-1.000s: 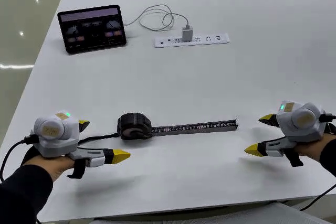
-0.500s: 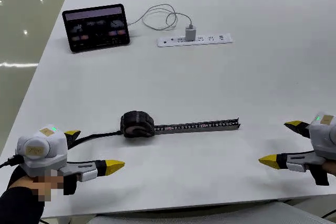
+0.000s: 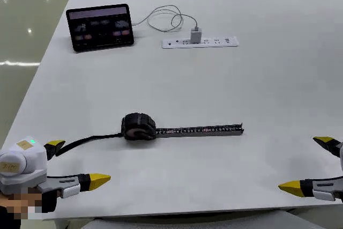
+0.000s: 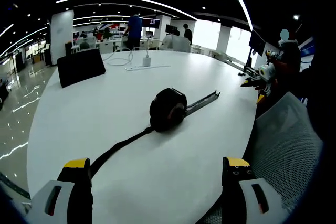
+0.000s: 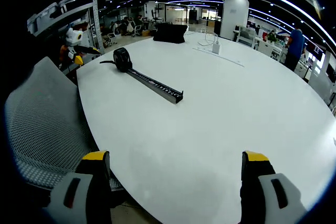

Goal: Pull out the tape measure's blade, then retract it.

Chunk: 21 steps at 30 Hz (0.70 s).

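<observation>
1. A black, round-cased tape measure (image 3: 139, 127) lies on the white tabletop (image 3: 225, 89), a little left of centre in the lower half of the head view, free of both grippers.
2. Its dark blade (image 3: 199, 130), printed with pale markings, is drawn out and lies flat on the tabletop. It runs rightward from the case to a hooked end just right of centre.
3. A thin black strap (image 3: 88, 140) trails from the case's left side toward the lower left of the frame.
4. The grey left gripper (image 3: 77, 161) with yellow-tipped jaws sits in the lower left corner, its jaws spread wide over bare tabletop. Its tips point right and are well apart from the case. In the left gripper view the case sits at centre, beyond the parted jaws.
5. The matching right gripper (image 3: 306, 164) is at the lower right edge, its jaws likewise spread apart and well away from the blade's hooked end. In the right gripper view the tape measure lies at upper left, with its blade slanting down toward the centre.
6. At upper left of the head view a dark tablet (image 3: 100, 27) stands propped with its screen lit.
7. To the right of the tablet lies a white power strip (image 3: 200, 42) with a white charger (image 3: 196, 36) plugged in and a looped white cable (image 3: 161, 20).
8. A grey mesh chair back (image 5: 42, 124) stands at the table's edge, at lower left of the right gripper view.
</observation>
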Each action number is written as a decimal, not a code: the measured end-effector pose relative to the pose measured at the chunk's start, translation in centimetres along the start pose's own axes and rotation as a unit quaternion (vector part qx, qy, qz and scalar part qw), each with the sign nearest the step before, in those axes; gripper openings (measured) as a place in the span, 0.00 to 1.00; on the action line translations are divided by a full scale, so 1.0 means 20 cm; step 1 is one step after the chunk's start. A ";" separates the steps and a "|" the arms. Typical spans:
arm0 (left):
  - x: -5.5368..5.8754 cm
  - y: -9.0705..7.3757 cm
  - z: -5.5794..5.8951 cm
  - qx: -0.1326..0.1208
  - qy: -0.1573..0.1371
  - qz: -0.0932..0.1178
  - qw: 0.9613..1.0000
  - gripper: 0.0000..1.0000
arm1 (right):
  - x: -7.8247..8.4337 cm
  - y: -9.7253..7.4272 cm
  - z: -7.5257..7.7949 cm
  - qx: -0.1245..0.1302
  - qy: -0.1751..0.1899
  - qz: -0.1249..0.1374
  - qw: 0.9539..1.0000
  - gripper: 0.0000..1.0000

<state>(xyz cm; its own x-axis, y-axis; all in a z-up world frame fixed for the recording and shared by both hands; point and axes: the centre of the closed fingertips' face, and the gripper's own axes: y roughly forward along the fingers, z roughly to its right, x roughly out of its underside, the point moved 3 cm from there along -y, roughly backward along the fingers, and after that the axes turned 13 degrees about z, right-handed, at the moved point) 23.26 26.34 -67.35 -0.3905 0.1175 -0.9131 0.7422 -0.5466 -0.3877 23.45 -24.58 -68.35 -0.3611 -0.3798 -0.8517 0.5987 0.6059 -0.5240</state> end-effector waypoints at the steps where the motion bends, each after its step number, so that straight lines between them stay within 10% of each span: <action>1: 0.00 -0.01 0.00 -0.002 -0.002 0.002 1.000 1.00 | 0.01 -0.01 0.01 0.000 0.001 -0.003 1.000 1.00; 21: -0.01 -0.02 0.00 -0.004 0.004 0.001 1.000 1.00 | -0.02 -0.05 0.06 0.004 0.006 -0.002 1.000 1.00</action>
<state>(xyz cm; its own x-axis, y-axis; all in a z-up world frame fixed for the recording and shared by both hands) 23.10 26.59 -67.09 -0.3849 0.1222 -0.9148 0.7475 -0.5401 -0.3866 23.86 -25.91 -67.51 -0.3725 -0.3742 -0.8493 0.6027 0.5984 -0.5280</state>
